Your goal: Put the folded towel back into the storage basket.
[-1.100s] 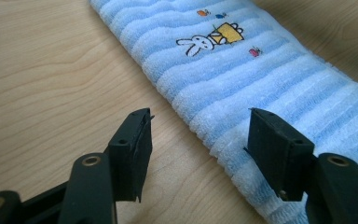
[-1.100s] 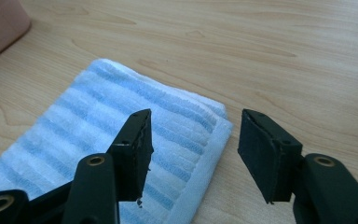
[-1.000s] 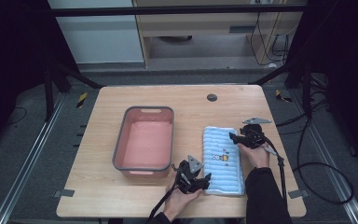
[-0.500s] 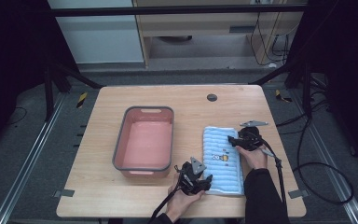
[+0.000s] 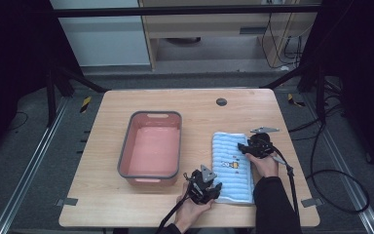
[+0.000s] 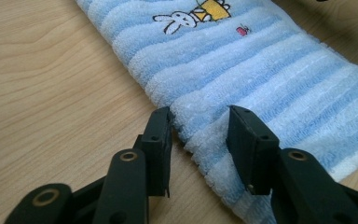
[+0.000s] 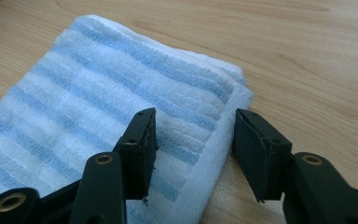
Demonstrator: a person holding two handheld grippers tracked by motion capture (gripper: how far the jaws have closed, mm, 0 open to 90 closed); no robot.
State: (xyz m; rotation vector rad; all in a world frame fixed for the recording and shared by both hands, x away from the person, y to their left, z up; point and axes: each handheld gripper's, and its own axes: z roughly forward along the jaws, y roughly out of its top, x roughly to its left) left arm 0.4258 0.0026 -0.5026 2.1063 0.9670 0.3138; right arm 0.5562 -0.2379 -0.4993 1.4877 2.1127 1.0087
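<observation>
A: Where is our towel [image 5: 232, 168]?

B: It lies flat on the bench [image 5: 126, 102], just right of the pink tub [image 5: 152, 148]. It is folded, with blue and white stripes and a little bunny [image 6: 177, 19] on it.

A: How do we think it handles?

B: We think it is soft, light and floppy, so it will sag. We take it by the edges.

A: And our fingers?

B: Our left gripper [image 6: 199, 137] has just been closing; its fingers sit half wide around the towel's near edge, not pinching yet. Our right gripper [image 7: 193, 144] has been closing too, half wide around the far corner.
</observation>
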